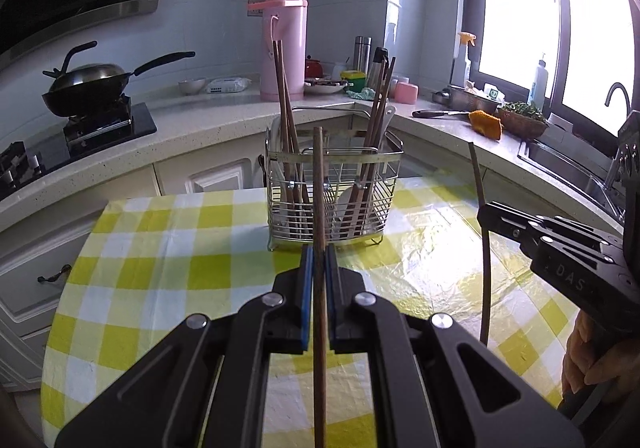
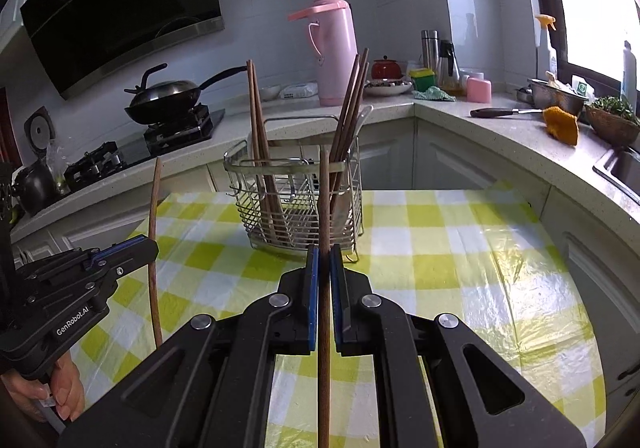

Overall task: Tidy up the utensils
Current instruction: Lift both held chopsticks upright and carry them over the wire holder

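Observation:
My left gripper (image 1: 319, 254) is shut on a brown wooden chopstick (image 1: 319, 188) that stands nearly upright between its blue pads. My right gripper (image 2: 324, 254) is shut on a second wooden chopstick (image 2: 324, 200), also upright. Each gripper shows in the other's view: the right gripper (image 1: 486, 210) at the right edge with its chopstick (image 1: 478, 176), the left gripper (image 2: 150, 244) at the left edge with its chopstick (image 2: 154, 200). Ahead on the yellow checked tablecloth (image 1: 160, 248) stands a wire utensil basket (image 1: 332, 184) holding several chopsticks and white spoons. Both grippers hover above the cloth, short of the basket (image 2: 298, 188).
A kitchen counter (image 1: 224, 116) curves behind the table with a wok (image 1: 88, 82) on a stove, a pink thermos (image 1: 284, 44), bottles, a knife (image 1: 438, 113) and a sink (image 1: 576, 172) at the right. A hand (image 2: 60, 392) grips the left tool's handle.

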A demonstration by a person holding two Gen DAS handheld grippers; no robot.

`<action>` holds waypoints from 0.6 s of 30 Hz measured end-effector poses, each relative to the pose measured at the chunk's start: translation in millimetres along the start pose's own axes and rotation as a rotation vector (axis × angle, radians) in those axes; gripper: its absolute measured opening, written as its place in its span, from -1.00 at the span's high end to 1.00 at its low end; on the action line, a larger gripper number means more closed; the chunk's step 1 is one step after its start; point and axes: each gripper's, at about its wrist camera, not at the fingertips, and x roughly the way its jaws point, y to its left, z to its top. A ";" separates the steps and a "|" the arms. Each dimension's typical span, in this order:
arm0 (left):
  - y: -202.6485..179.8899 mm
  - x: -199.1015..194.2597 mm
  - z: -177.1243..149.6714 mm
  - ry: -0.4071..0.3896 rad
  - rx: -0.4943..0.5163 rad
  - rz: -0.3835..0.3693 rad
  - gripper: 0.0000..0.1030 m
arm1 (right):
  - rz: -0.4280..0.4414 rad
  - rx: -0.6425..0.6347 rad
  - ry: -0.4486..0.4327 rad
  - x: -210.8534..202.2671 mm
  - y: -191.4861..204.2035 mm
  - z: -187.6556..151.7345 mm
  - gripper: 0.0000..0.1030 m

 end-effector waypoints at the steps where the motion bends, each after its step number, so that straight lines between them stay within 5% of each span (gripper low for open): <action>1: -0.4 -2.3 0.5 -0.006 0.000 0.000 0.88 | 0.005 -0.003 -0.010 -2.9 1.8 1.2 0.85; 18: -2.2 -27.8 1.2 -0.099 0.013 0.007 0.88 | 0.014 -0.043 -0.104 -29.8 16.8 6.8 0.85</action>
